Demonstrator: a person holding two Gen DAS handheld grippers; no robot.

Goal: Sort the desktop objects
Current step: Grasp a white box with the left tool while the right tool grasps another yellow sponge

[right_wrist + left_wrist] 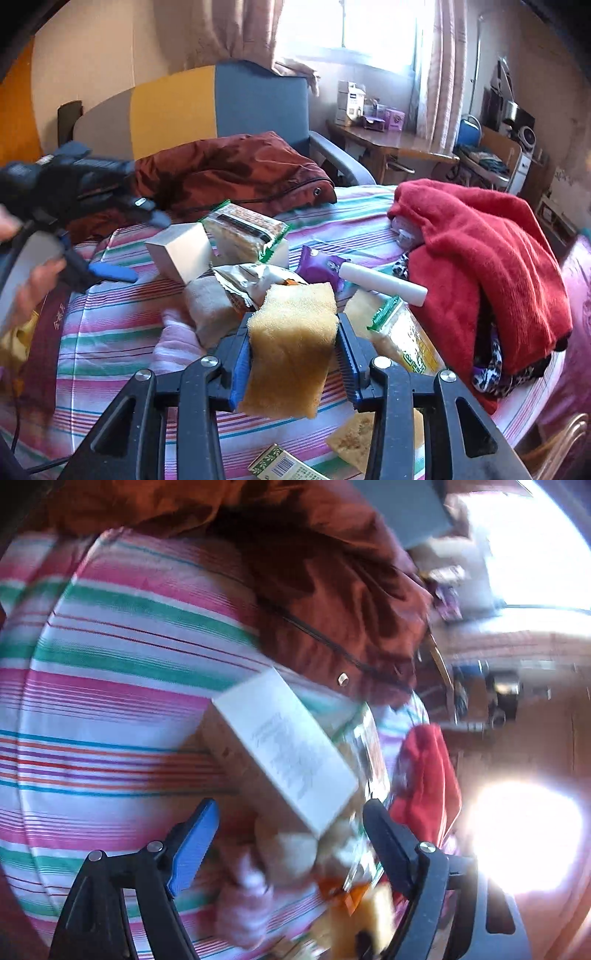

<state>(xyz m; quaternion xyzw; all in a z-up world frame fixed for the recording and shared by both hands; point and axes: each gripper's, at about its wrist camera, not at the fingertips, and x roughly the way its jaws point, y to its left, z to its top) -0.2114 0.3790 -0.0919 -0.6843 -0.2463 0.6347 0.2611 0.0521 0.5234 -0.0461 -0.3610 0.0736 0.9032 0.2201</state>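
Mid-sort, on a bed with a striped sheet (110,332) rather than any desk. Right gripper (293,354) clamped on a yellow sponge (291,339), lifted clear of the pile and held upright between the blue pads. Left gripper (288,834) spread wide and holding nothing, hovering over a white box (284,746) near the middle of the bed; seen from the right wrist as a blurred dark shape off toward the bed's left edge, so probably moving.

Loose items heaped at the centre of the bed: the white box, a clear-wrapped cracker pack with green edging (243,232) leaning on it, a crumpled snack wrapper (251,280), a purple packet (321,266), a white cylinder (384,282) lying just beside the purple packet, and a second green-edged pack (402,332) close to the right gripper. Nearer the foot edge, another sponge piece (354,435) and a small printed carton (284,465). Red garment (480,251) bunched toward the right edge, brown jacket (229,170) across the head end.

Step in hand, by judgement: carrying the sponge off to its own group. No bin or sorted cluster plainly visible, so destination cannot be told. Next move calls for choosing a bare patch of sheet, lowering gently, and releasing without dragging the wrappers. Soft bedding likely to let things tip or slide.
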